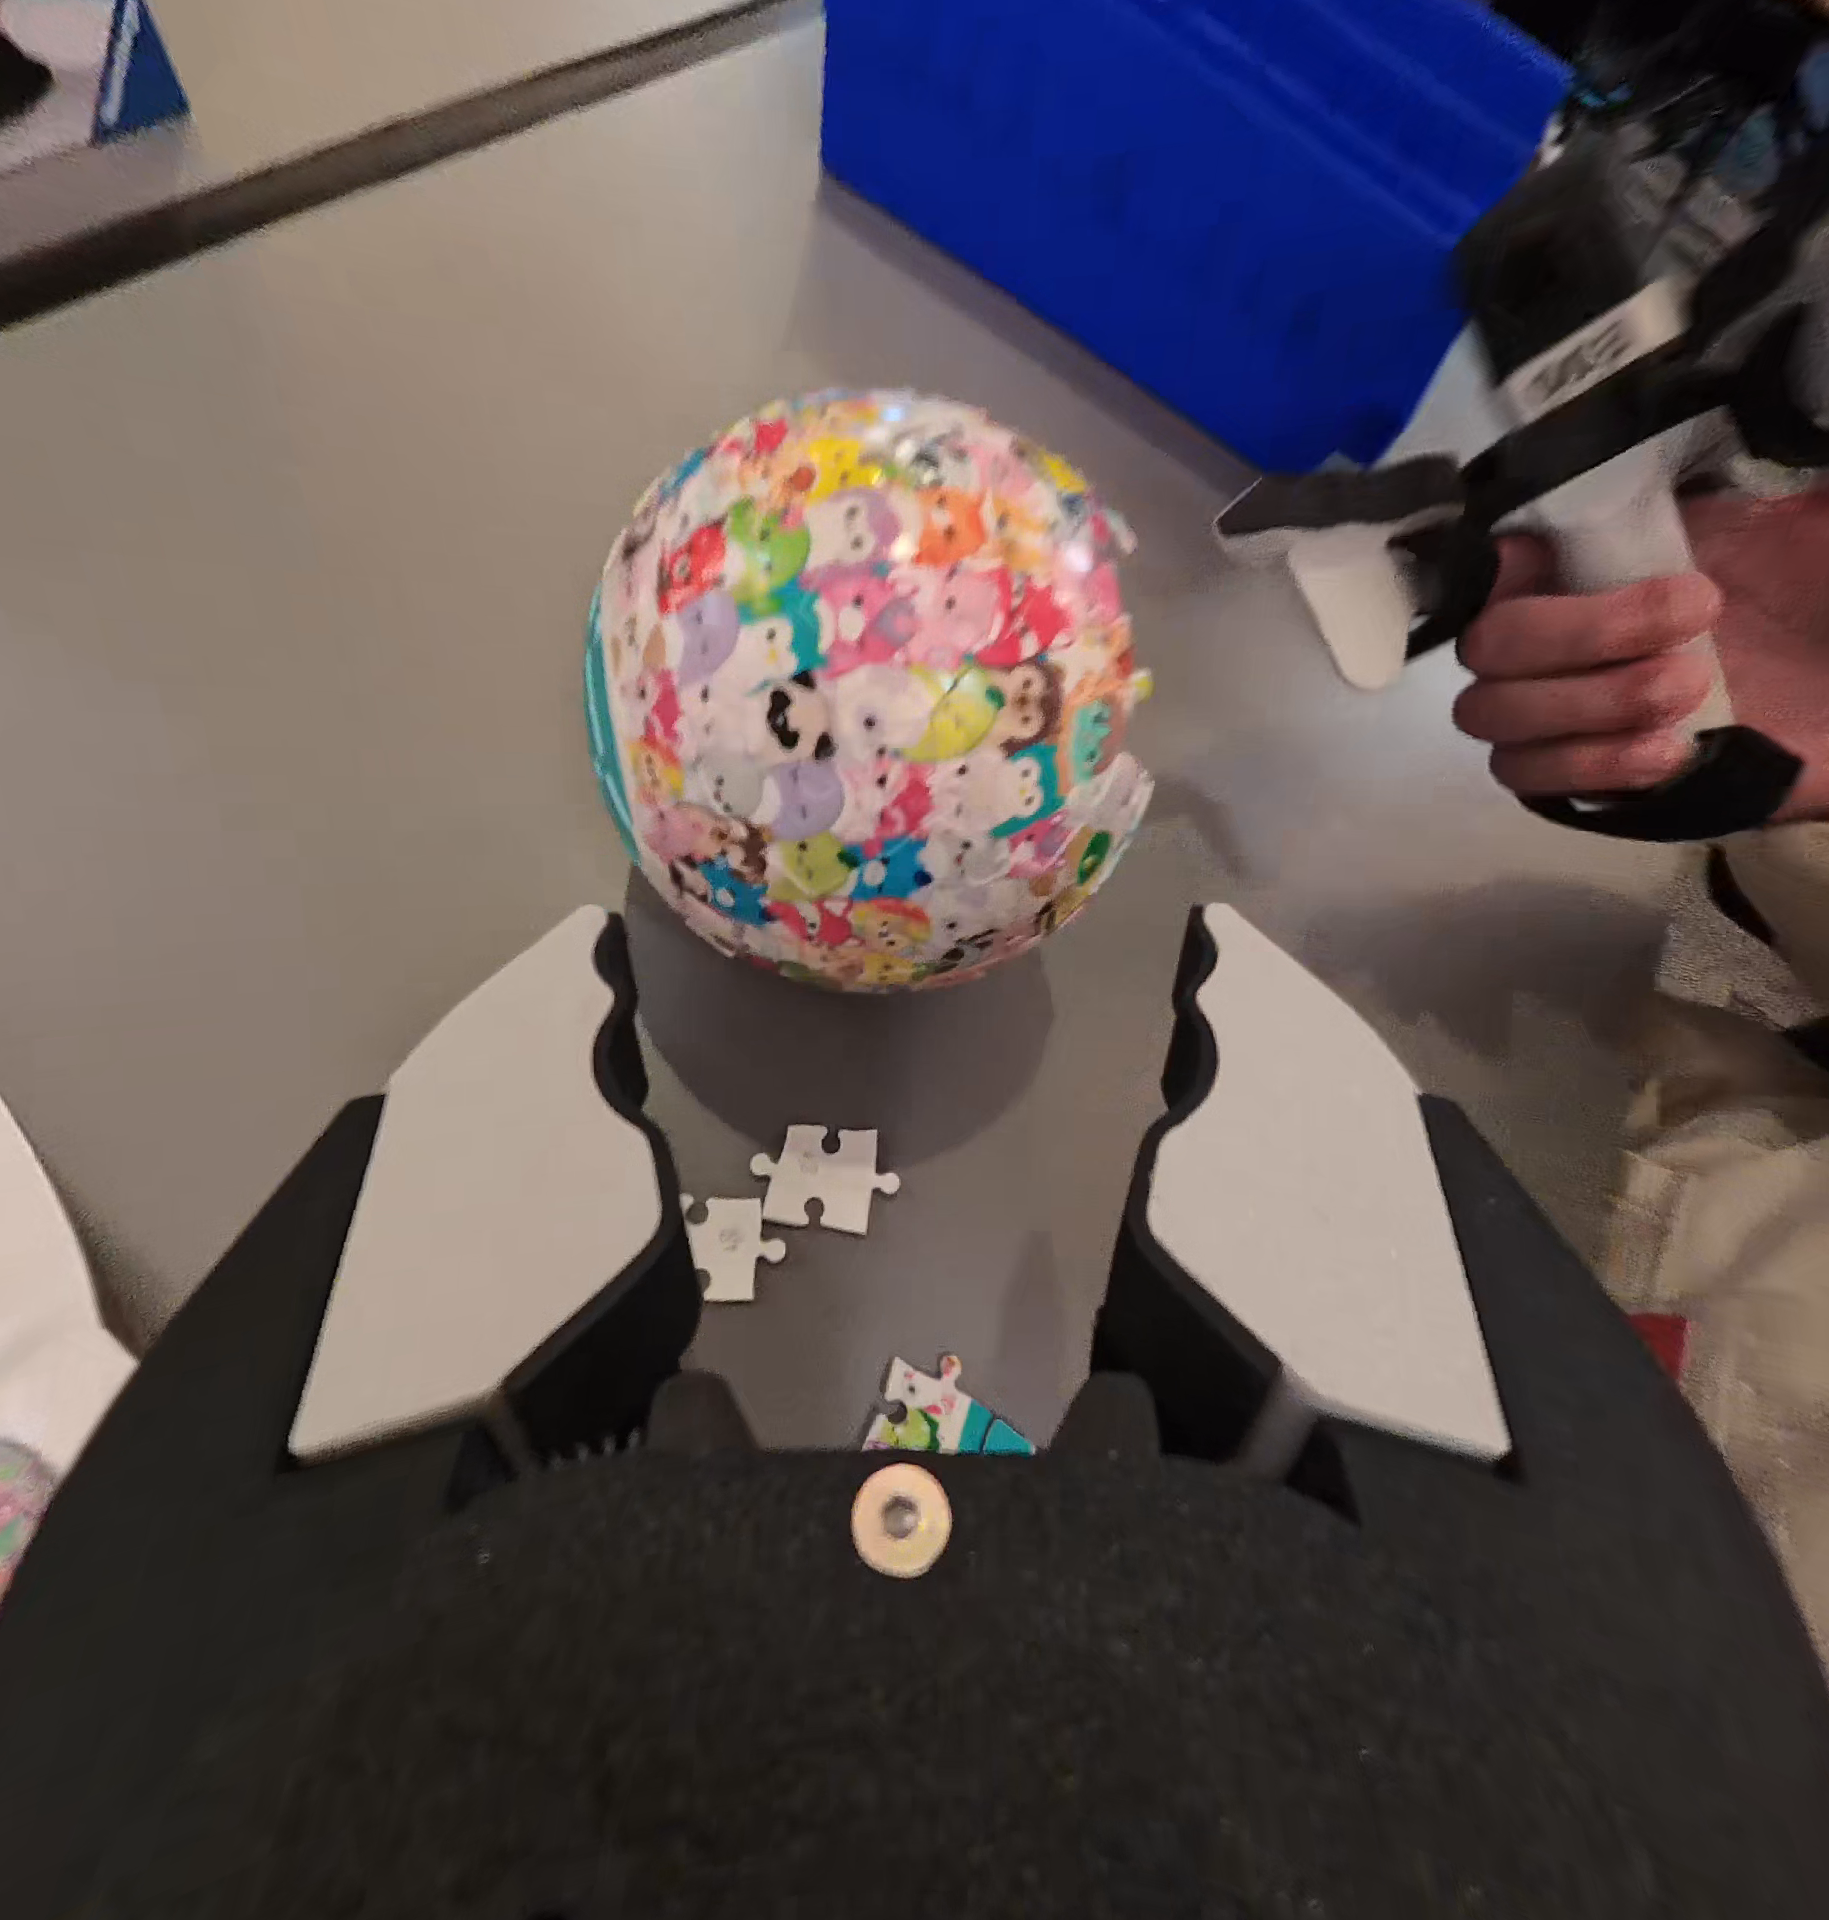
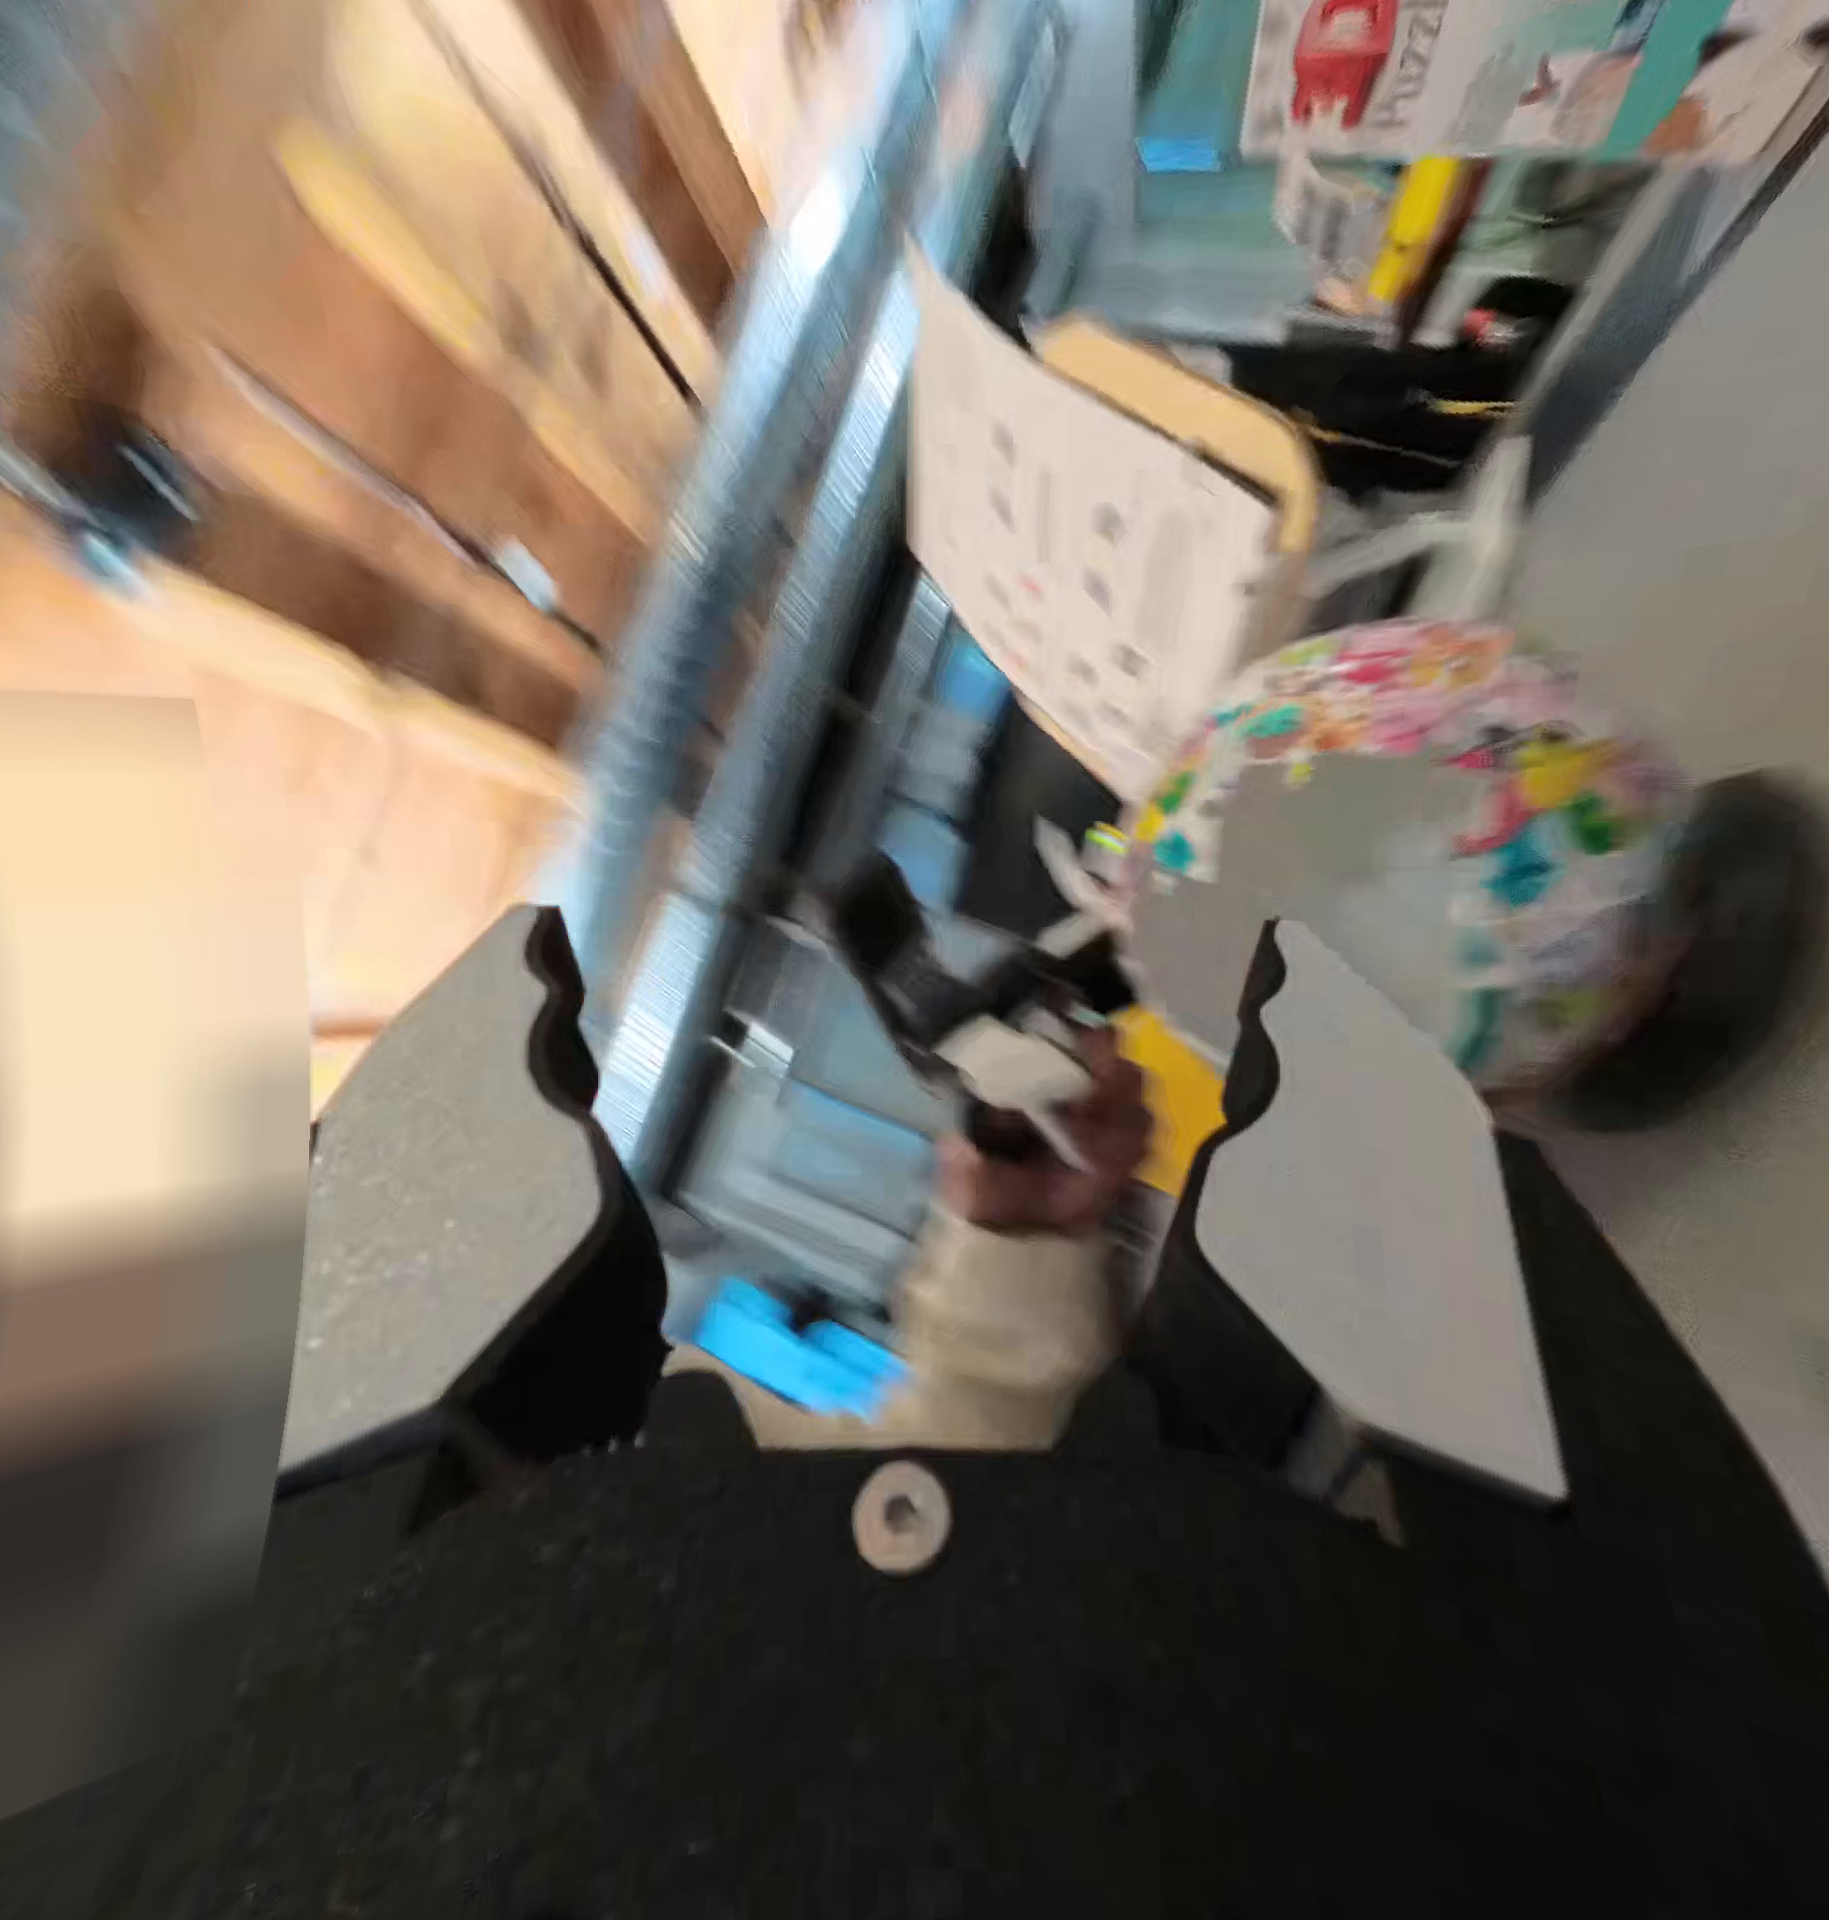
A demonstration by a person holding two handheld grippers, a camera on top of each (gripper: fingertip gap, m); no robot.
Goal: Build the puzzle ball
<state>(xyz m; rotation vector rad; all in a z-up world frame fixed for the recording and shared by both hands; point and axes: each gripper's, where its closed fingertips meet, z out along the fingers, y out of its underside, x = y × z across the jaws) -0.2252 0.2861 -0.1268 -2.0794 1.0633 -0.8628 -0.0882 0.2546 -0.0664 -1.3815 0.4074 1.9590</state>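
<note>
Resting on the grey bench (image 1: pixel 266 623), the puzzle ball (image 1: pixel 868 691) sits at 12 o'clock from the left hand-held gripper (image 1: pixel 905 935), just beyond its fingertips and apart from them. The ball is nearly complete; a gap in its shell shows in the right wrist view (image 2: pixel 1409 852), though motion blur makes its extent uncertain. Three loose pieces lie between the left fingers: two face-down pieces (image 1: pixel 785 1205) and one printed piece (image 1: pixel 936 1403). The step in hand appears to be piece selection. The next move calls for gripping one piece by its edge and turning the gap into reach. The left hand-held gripper is released, empty, angled down. The right hand-held gripper (image 2: pixel 910 935), at 2 o'clock, is released, empty, tilted sideways. A blue bin (image 1: pixel 1149 208) stands at 1 o'clock.
</note>
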